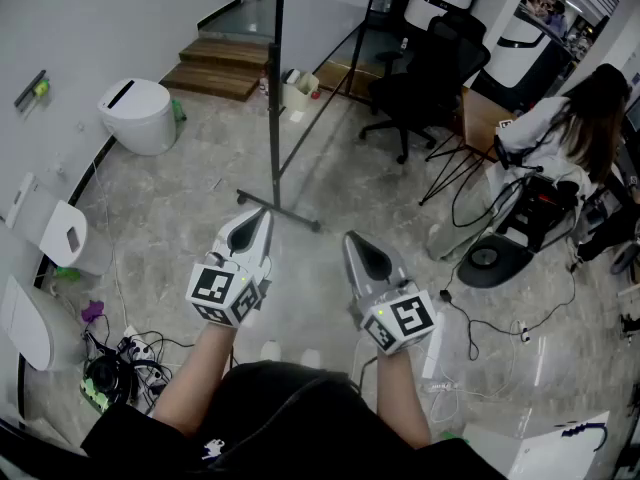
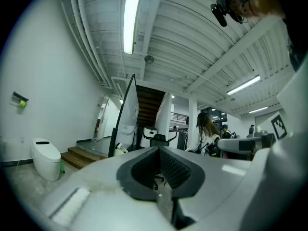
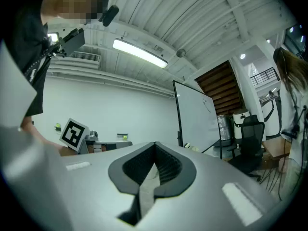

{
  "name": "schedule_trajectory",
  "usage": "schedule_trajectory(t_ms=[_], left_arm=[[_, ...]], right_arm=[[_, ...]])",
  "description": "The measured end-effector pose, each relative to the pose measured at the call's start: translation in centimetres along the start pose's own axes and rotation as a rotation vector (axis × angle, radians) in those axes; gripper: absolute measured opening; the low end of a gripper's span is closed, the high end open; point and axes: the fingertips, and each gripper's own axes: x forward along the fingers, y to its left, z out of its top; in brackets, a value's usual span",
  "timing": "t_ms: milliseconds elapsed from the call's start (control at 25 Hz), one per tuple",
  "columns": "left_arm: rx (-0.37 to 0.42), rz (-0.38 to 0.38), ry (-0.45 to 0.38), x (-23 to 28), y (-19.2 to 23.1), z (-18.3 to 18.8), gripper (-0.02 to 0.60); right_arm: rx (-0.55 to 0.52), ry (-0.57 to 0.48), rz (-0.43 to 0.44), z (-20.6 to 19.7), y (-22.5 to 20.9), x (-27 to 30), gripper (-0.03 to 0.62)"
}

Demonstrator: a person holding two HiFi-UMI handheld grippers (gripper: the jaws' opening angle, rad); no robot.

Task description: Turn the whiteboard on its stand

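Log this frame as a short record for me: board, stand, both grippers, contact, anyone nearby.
whiteboard: upright, edge-on in the head view, ahead of both grippers
stand foot: just beyond the gripper tips
left gripper: shut, empty, pointing toward the board
right gripper: shut, empty, pointing toward the board
contact with board: none
nearby: person seated at right, beyond an office chair

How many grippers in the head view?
2. Left gripper at lower centre-left, right gripper beside it at centre-right; both shut and empty, short of the whiteboard stand. None hidden.
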Motion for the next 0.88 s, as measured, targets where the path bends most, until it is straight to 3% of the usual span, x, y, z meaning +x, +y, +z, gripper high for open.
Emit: schedule_trajectory(t_ms=[880], left_arm=[[0.004, 0.012, 0.039, 0.4, -1.2, -0.8, 0.002]], right_arm=[[0.044, -0.009, -0.067, -0.2, -2.3, -2.3, 0.005]])
